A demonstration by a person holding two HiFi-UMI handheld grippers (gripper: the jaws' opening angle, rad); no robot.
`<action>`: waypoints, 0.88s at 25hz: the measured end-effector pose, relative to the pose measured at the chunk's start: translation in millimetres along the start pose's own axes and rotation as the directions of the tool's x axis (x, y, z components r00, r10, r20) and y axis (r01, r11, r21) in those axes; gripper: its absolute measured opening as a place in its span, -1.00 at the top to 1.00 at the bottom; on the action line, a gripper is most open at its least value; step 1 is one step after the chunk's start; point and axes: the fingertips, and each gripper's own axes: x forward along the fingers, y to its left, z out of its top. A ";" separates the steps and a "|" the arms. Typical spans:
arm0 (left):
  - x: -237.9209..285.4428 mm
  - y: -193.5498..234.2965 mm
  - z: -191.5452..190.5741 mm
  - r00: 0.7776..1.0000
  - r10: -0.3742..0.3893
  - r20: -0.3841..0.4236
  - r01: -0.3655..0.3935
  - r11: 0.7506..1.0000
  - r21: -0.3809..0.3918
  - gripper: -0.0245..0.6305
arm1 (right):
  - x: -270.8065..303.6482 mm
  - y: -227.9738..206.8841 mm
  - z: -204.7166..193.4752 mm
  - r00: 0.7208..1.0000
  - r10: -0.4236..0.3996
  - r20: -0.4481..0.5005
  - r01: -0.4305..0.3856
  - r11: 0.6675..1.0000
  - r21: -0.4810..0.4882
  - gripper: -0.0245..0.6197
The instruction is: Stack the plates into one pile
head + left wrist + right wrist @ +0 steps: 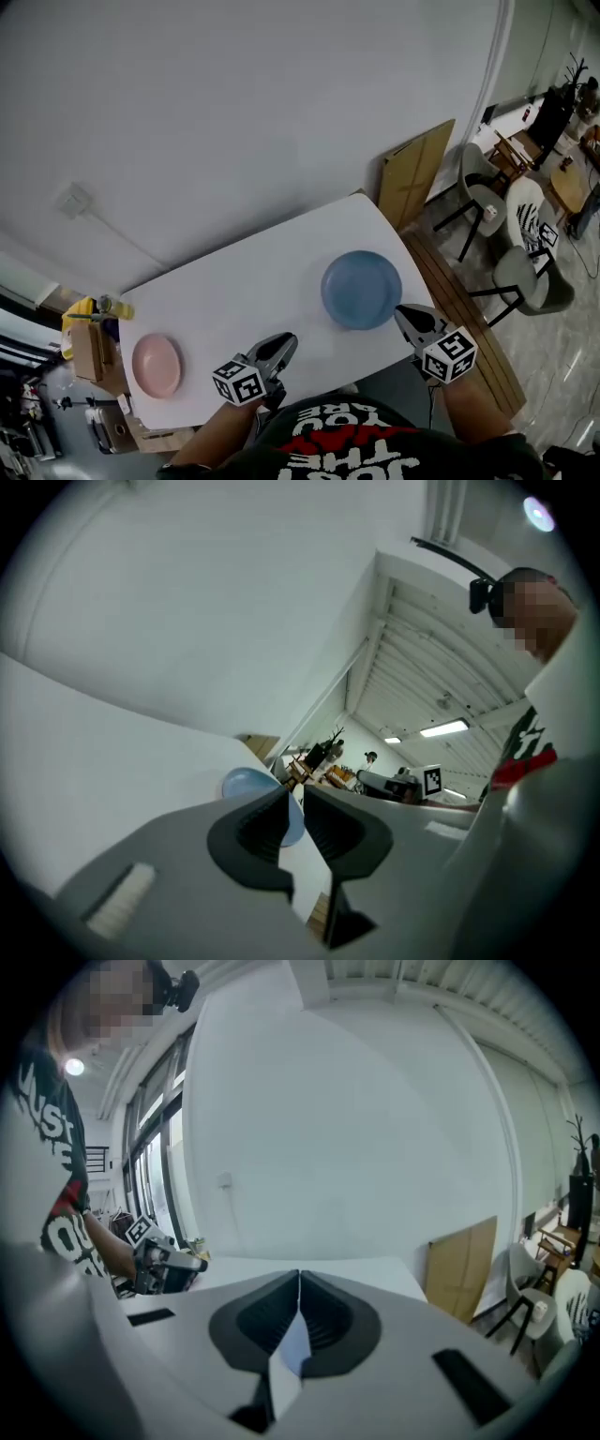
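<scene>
Stacking not yet begun: pink plate (157, 365) lay at left end of table (253, 272), blue plate (361, 289) well apart nr right end; L gripper (284, 342) jaws slightly apart, nothing between; R gripper (403, 314) jaws closed, empty.

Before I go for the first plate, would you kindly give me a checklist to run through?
1. Both plates on the table: ok, pink plate at its left end, blue plate towards the right.
2. Plates bare, nothing on them: ok.
3. Plates in one pile: not ok, they lie well apart.
4. Left gripper empty: ok, fingers slightly apart, nothing between.
5. Right gripper ready to grasp: not ok, its fingers are shut on nothing.
</scene>
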 end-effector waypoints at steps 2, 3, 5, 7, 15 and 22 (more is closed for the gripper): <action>-23.7 -3.9 9.6 0.998 -0.005 0.063 0.003 0.999 0.038 0.87 | 18.6 10.6 10.8 0.999 0.034 -0.008 -0.034 0.999 -0.027 0.90; -32.7 -3.6 13.0 0.997 -0.012 0.082 0.007 0.998 0.055 0.90 | 28.3 16.5 15.7 0.999 0.046 -0.014 -0.047 0.998 -0.039 0.90; -45.6 0.3 14.6 0.994 -0.022 0.111 0.015 0.998 0.062 0.90 | 45.0 27.1 24.9 0.998 0.062 -0.025 -0.063 0.997 -0.051 0.90; -55.9 3.8 12.3 0.990 -0.028 0.138 0.023 0.999 0.039 0.90 | 52.5 40.8 33.6 0.996 0.081 -0.027 -0.083 0.995 -0.053 0.90; -40.3 -21.8 30.9 0.975 -0.018 0.221 -0.002 0.996 0.087 0.90 | 36.1 22.1 60.6 0.991 0.134 -0.012 -0.135 0.987 -0.088 0.90; 54.6 -58.7 27.3 0.951 0.118 0.286 -0.151 0.984 0.095 0.90 | 6.4 -77.7 61.6 0.970 0.242 -0.005 -0.241 0.964 -0.113 0.90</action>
